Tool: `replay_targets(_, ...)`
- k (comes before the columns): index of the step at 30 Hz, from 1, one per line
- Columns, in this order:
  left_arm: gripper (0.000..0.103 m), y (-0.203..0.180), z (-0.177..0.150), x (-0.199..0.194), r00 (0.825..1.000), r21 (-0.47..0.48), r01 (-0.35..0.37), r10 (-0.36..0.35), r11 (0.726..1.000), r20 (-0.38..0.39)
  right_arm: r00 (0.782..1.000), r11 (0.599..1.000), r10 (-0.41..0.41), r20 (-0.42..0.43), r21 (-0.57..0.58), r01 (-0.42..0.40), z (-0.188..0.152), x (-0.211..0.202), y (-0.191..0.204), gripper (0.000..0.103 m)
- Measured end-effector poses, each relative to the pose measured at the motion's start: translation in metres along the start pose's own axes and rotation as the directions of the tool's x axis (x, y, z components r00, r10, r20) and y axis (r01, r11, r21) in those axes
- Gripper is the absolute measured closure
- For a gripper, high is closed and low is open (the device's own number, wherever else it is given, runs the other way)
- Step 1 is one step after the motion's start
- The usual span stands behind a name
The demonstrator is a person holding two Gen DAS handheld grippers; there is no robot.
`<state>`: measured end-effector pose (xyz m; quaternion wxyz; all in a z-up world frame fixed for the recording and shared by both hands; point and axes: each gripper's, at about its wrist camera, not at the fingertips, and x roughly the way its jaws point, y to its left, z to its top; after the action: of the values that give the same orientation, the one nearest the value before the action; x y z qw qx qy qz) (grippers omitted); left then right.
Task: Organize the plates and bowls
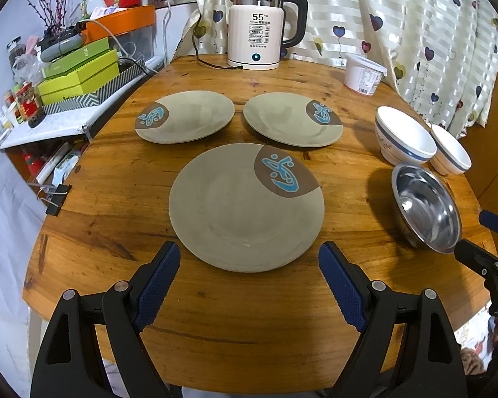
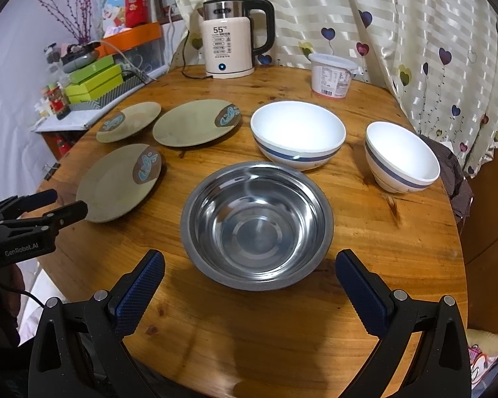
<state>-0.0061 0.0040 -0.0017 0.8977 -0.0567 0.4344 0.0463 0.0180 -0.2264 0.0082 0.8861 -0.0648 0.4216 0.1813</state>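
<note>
Left gripper [image 1: 249,282] just short of nearest plate [image 1: 245,207].

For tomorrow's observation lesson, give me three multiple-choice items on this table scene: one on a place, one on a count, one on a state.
1. Where does the steel bowl stand?
A. right in front of the right claw
B. on a plate
C. beside the kettle

2. How many grey-green plates lie on the table?
A. two
B. three
C. four

3. How is the left claw?
A. shut on a plate
B. shut on nothing
C. open, holding nothing

Answers:
1 A: the bowl sits on bare wood just beyond the right claw's tips.
2 B: one near plate, two behind.
3 C: its fingers stand wide apart, the near plate's rim untouched.
</note>
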Motion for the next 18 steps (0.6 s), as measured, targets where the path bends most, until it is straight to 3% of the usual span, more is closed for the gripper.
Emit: replay_targets(18, 0.017, 0.0045, 0.0017, 0.0044, 1.0, -0.016, 0.013, -0.014, 1.0, -0.018, 1.0, 1.0, 0.013, -0.003, -0.009, -0.013, 0.0037, 0.0024, 0.003, 0.0)
